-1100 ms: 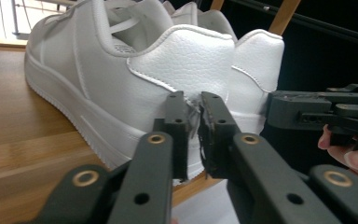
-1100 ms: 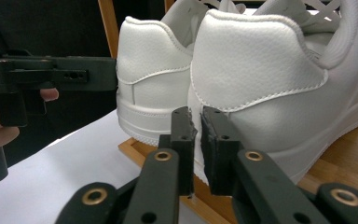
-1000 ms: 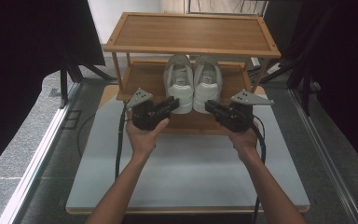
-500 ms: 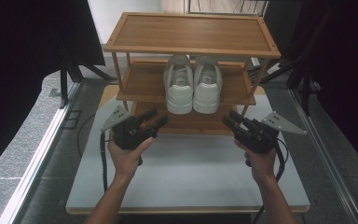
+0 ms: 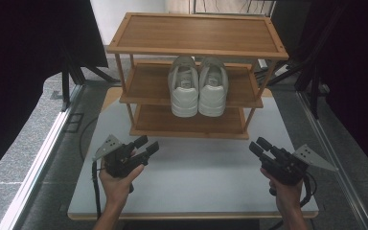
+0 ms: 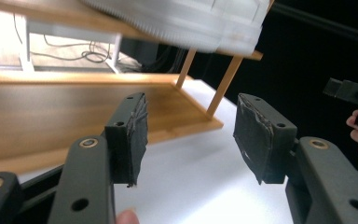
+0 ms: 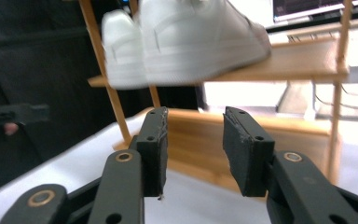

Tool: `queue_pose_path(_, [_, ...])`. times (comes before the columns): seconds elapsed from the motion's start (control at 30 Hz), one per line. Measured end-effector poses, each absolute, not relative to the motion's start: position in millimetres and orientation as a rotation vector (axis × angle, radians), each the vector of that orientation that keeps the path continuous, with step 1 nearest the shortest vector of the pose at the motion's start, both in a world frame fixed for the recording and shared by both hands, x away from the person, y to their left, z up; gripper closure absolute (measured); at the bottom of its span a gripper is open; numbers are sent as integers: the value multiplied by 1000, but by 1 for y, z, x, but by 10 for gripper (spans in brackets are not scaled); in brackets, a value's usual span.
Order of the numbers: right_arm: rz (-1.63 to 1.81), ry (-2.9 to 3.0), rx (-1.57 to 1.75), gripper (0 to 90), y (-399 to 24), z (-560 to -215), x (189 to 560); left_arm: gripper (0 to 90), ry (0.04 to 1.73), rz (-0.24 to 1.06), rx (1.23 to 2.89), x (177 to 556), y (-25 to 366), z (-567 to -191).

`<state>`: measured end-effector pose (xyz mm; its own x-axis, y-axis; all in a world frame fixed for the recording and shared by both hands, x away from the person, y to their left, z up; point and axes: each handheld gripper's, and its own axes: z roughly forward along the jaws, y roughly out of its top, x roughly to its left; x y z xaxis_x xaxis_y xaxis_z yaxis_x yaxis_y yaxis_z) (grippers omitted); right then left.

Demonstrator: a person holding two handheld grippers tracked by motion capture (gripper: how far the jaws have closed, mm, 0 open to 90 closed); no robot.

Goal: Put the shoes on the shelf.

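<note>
With both white sneakers (image 5: 199,87) set on the rack's middle shelf (image 5: 148,86), I draw my left fingers (image 5: 146,145) and right fingers (image 5: 258,146) back low over the surface (image 5: 196,187), just opened, nothing between them, clear of the rack's posts.

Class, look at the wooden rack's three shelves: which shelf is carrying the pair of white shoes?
The middle shelf: the white shoes stand side by side on it, heels toward the camera, while the top shelf and bottom shelf are bare.

Black jaws, brass screws; grey plates; cables.
</note>
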<state>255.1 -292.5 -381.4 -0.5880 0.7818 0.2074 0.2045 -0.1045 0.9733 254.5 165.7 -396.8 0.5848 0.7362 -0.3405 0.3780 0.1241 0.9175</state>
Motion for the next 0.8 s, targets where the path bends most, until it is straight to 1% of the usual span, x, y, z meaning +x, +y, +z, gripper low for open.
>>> queue_pose_path(0.03, [1717, 1735, 1084, 594, -293, -384, 254, 445, 1005, 340, 1476, 253, 166, -402])
queue_pose_path(0.13, [1685, 1750, 1101, 583, -295, -393, 252, 445, 1023, 320, 1526, 254, 166, -412])
queue_pose_path(0.23, [1680, 1753, 1134, 572, -297, -401, 253, 445, 1029, 302, 1535, 253, 165, -418])
queue_pose_path(0.6, [1663, 1734, 1162, 558, -301, -406, 252, 446, 1027, 301, 1503, 250, 171, -414])
queue_pose_path(0.8, [1657, 1728, 1173, 507, -303, -409, 251, 443, 1031, 293, 1505, 252, 172, -413])
